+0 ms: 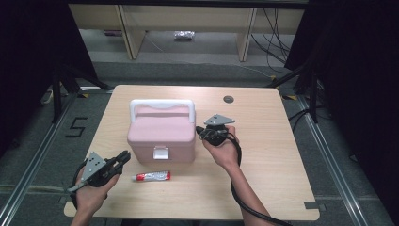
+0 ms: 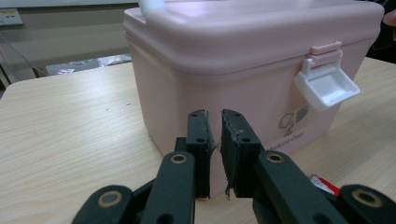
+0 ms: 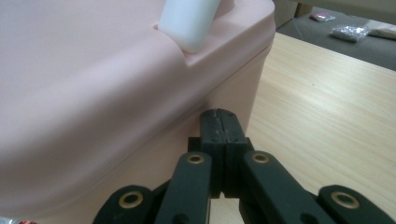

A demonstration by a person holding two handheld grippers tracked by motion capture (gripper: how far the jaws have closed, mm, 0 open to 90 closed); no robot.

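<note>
Left gripper (image 1: 123, 157): lower left of the high view, held in the person's left hand (image 1: 91, 188), tips aimed up and right toward the box; in the left gripper view (image 2: 215, 135) its jaws stand narrow, a thin slit between the pads, gripping nothing
Tube (image 1: 153, 176): red and white, lying flat on the table just below the box in the high view, right of the left gripper; a red and white corner of it peeks out behind the right jaw at lower right of the left gripper view (image 2: 323, 183)
Box (image 1: 162, 134): pink, lid down, at centre of the high view; it takes up the upper middle of the left gripper view (image 2: 243, 60) and the left half of the right gripper view (image 3: 93, 93)
Handle (image 1: 162, 104): white, standing upright over the lid's far edge
Latch (image 1: 160, 153): white, on the box's near face; in the left gripper view (image 2: 327, 84) it is flipped outward
Right gripper (image 1: 199, 130): right of centre in the high view, held in the right hand (image 1: 221, 148), tips at the box's right side; in the right gripper view (image 3: 220, 128) the jaws are pressed together on nothing, close beside the box wall under the lid rim; contact cannot be told
Table (image 1: 273, 155): pale wood, bare on its right side
</note>
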